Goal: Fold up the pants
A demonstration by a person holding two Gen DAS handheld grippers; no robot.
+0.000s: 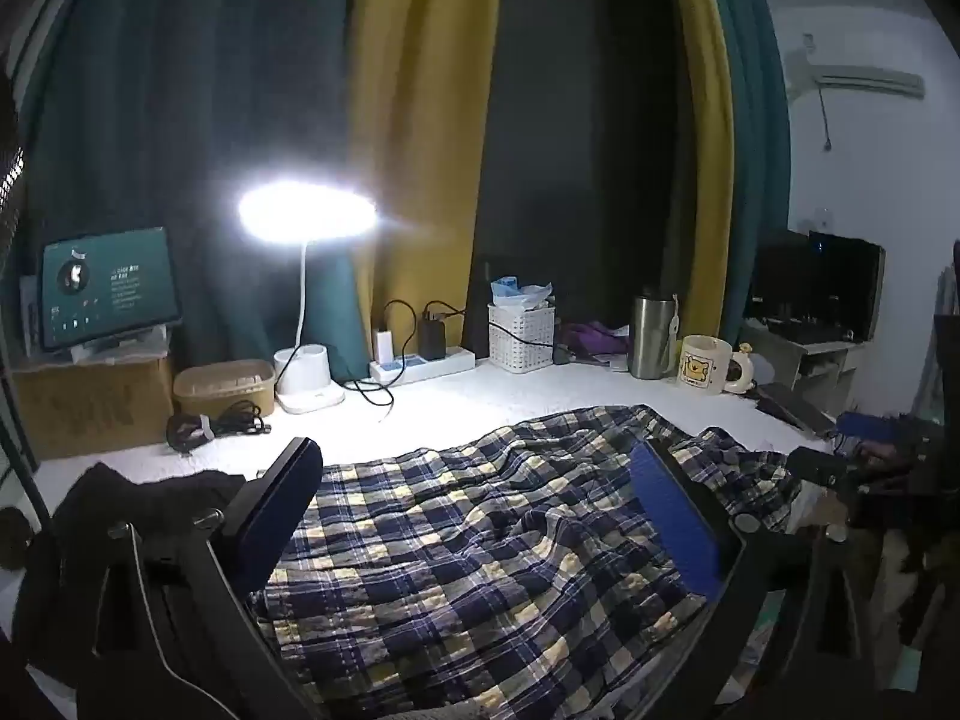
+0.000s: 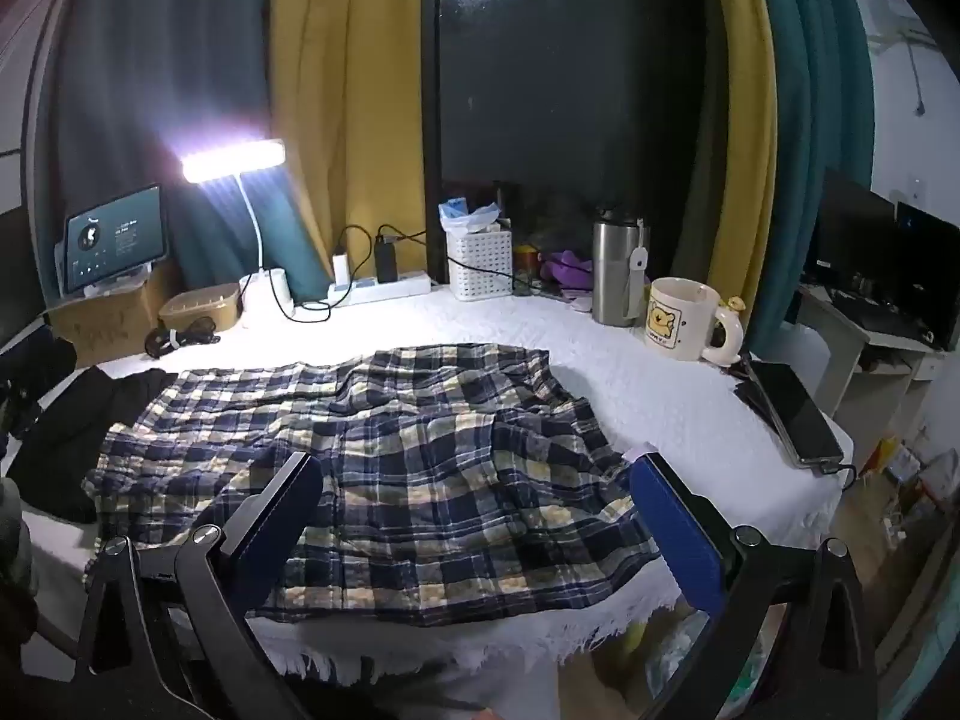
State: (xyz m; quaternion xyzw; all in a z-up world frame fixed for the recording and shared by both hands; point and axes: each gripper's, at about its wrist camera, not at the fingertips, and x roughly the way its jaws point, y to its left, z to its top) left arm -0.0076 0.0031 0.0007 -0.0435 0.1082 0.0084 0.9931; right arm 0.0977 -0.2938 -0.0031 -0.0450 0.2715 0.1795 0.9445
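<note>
Checked pants are lying rumpled on the white table cover, and the left gripper is hovering above them, jaws fully apart, holding nothing. From the right side, the right gripper is also standing wide open and empty near the front hem. Pulling carelessly could push cloth into the mug.

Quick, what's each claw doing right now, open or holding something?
Left claw: open, over the plaid pants, holding nothing.
Right claw: open, holding nothing.
</note>
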